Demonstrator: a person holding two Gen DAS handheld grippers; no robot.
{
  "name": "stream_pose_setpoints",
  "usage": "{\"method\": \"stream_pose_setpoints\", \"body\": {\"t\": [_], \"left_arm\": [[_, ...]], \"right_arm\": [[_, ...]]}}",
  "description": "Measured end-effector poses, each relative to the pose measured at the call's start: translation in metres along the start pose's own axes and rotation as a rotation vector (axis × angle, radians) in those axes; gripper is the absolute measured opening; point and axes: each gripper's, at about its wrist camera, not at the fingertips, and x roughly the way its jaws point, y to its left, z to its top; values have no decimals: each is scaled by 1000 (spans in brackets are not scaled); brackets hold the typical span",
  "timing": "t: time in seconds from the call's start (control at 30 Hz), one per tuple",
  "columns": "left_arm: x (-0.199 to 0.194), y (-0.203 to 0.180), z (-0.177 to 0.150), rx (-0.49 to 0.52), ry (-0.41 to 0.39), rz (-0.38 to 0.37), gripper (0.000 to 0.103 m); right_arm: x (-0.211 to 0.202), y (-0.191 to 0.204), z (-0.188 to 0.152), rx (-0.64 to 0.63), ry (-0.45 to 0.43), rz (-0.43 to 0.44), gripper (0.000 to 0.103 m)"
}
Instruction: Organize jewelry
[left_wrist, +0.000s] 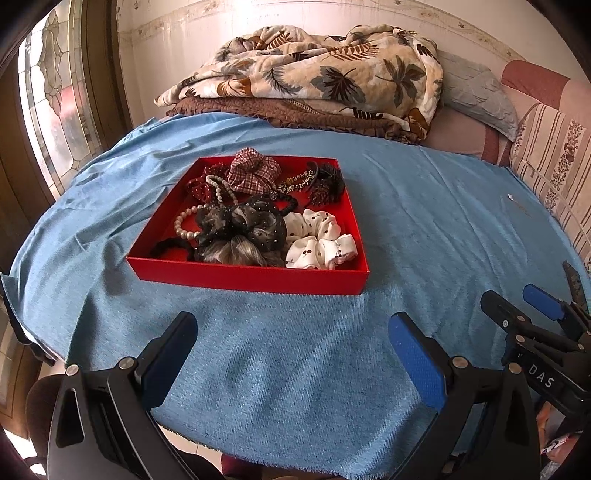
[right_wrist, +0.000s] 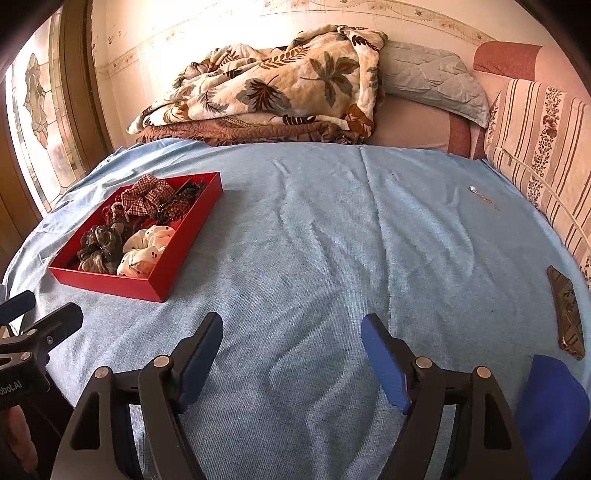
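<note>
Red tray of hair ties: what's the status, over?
Both grippers, left and right, open, empty. Red tray full, untouched. Nothing blocking.

On the cloth (left_wrist: 406, 206), the tray (left_wrist: 258, 278) of scrunchies (left_wrist: 317, 240) sits at 12 o'clock; blankets (left_wrist: 314, 74) lie behind; a phone (right_wrist: 567, 314) lies at 3 o'clock.

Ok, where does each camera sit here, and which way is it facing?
Left wrist: on the left gripper, angled down across the blue cloth at the red tray; own open jaws, plus the right gripper at the right edge.
Right wrist: on the right gripper, angled down at bare cloth, tray far left; own open jaws, left gripper at the left edge.
Shared: tray, cloth, leaf quilt.
</note>
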Motion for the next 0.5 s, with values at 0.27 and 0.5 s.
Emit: {"method": "stream_pose_setpoints", "body": {"t": [0.27, 0.5], "left_arm": [[4, 0, -1, -2, 20, -12, 103], [7, 1, -2, -6, 32, -17, 103]], "right_arm": [[0, 4, -2, -12, 3, -4, 83], [0, 6, -3, -19, 2, -8, 83]]}}
